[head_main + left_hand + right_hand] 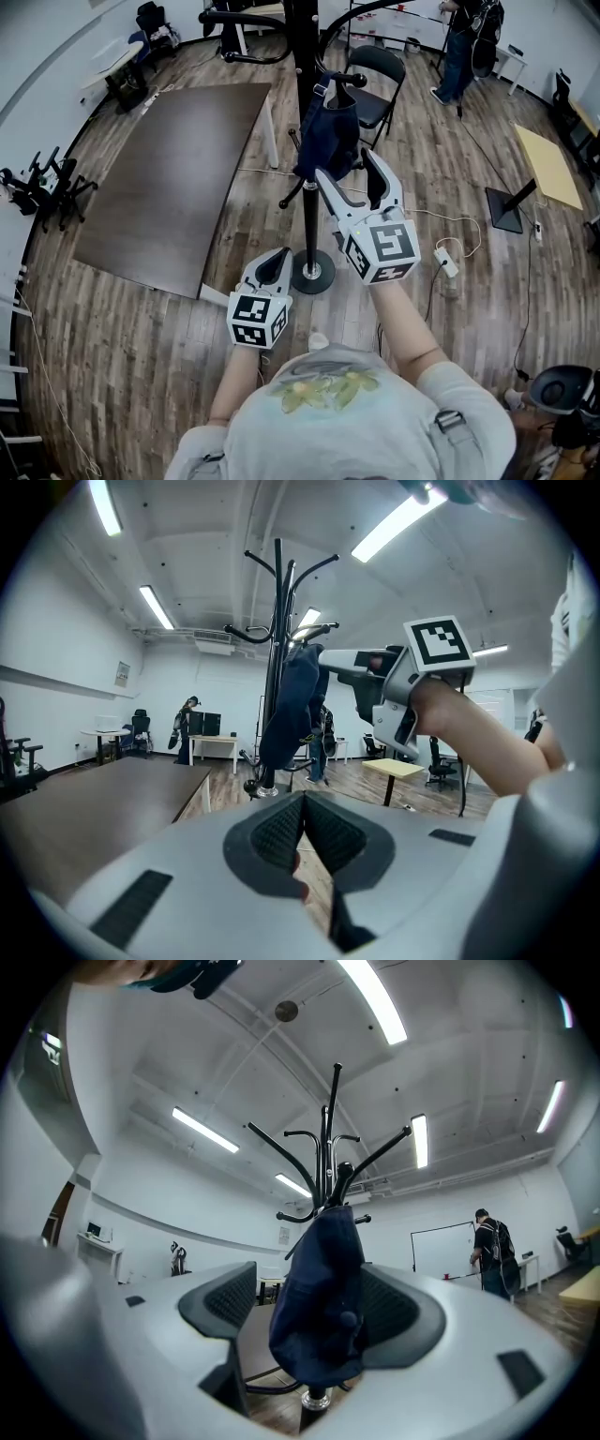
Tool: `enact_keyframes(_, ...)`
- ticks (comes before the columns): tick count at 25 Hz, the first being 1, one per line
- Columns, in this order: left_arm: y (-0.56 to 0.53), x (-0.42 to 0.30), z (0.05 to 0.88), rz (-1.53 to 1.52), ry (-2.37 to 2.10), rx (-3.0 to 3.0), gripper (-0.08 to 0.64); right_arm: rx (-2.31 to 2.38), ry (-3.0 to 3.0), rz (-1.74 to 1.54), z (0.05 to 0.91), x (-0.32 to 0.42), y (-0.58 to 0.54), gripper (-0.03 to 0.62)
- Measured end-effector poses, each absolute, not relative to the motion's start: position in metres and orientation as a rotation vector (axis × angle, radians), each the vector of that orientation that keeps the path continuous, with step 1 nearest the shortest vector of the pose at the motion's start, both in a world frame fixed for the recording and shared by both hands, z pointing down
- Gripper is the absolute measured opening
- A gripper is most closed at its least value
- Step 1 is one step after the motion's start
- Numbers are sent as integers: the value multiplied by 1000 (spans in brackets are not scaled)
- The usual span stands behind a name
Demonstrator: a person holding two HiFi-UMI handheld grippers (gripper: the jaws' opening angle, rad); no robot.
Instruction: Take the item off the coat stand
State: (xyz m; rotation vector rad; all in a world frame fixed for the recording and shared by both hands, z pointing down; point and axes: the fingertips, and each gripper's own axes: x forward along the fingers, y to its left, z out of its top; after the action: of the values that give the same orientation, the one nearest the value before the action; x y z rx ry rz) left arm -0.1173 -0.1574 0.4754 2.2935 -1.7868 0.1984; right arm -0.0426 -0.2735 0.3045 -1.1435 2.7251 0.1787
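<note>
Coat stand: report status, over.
Right gripper open, blue cap between its jaws, not gripped. Left gripper shut, empty. Cap hangs on the coat stand. Nothing in the way.

Right gripper (345, 167), jaws apart, seemingly flanks the hanging navy item (328, 127).

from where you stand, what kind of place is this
Likely an open office or lab workroom: a long dark brown table, a black folding chair and long white ceiling strip lights point that way.
</note>
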Motion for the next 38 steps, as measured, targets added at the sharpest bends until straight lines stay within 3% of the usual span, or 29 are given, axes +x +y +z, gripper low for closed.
enact_keyframes(19,-180,-115,479,224,-1796,2284,15,-1120,2750,182,303,-58,-314,325)
enact_keyframes(20,-181,-116,479,225,-1793,2284,15,-1132,2754,194,304,-58,-315,238)
enact_keyframes(25,-184,-116,480,231,-1763,2298,15,-1162,2753,209,306,-56,-318,58)
enact_keyframes(38,-186,-128,473,247,-1677,2352,15,-1166,2733,207,300,-59,-311,31)
